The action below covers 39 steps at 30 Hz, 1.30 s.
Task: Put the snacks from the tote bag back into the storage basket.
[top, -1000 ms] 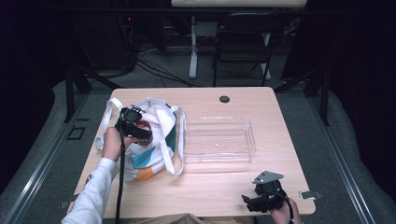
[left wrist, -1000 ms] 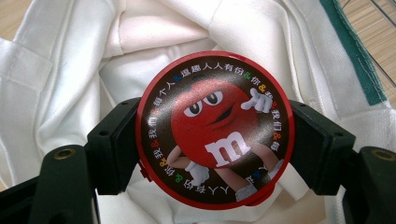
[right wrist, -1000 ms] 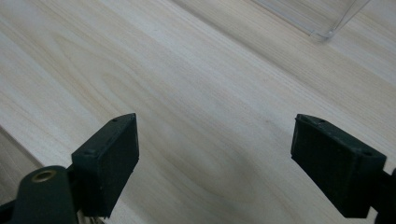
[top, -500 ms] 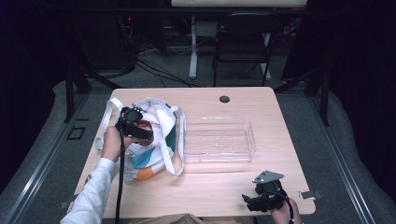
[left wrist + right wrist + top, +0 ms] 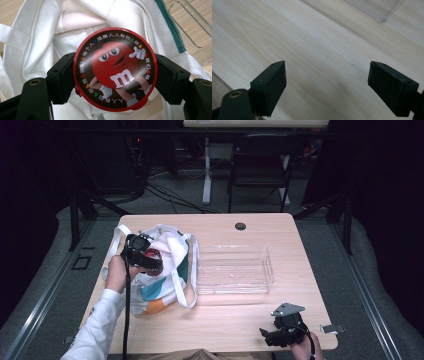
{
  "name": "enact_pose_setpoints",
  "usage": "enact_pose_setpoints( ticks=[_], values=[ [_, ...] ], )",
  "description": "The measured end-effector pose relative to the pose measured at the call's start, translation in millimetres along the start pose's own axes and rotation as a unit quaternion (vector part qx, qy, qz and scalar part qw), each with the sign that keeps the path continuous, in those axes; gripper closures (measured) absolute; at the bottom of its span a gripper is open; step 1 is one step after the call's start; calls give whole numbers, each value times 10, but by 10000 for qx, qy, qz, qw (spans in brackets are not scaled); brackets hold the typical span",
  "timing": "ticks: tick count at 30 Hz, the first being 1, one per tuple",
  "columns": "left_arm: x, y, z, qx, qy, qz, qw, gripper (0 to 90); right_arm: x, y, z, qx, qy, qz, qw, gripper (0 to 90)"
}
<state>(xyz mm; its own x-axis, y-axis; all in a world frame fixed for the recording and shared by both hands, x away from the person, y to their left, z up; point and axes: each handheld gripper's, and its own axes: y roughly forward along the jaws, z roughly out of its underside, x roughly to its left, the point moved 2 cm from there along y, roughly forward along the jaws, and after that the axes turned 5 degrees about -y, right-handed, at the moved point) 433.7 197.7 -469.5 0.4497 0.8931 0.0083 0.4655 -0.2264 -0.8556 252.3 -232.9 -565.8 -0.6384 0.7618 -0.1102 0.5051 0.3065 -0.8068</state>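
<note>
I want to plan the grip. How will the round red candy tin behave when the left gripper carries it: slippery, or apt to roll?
The candy tin looks glossy, so it may slip. The left gripper clamps its round rim from both sides, so it could pivot there. Set on edge it would probably roll; laid flat in the clear tray it should rest steadily.

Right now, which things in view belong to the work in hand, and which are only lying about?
In the work:
left claw, shut on the round red candy tin
white cloth tote bag
clear plastic tray, likely

Lying about:
right claw, open over the light wooden table
black folding chair
</note>
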Motion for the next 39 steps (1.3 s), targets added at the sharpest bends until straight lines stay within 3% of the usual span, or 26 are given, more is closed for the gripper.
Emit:
enact_pose_setpoints(
  ticks=[20,39],
  values=[
    [-39,-153,-202,-29,144,23,9999,260,9,0,2,15,-30,-3,10000,147],
    [-88,-378,-454,-205,240,48,9995,260,8,4,2,5,-31,-20,10000,147]
  ],
)
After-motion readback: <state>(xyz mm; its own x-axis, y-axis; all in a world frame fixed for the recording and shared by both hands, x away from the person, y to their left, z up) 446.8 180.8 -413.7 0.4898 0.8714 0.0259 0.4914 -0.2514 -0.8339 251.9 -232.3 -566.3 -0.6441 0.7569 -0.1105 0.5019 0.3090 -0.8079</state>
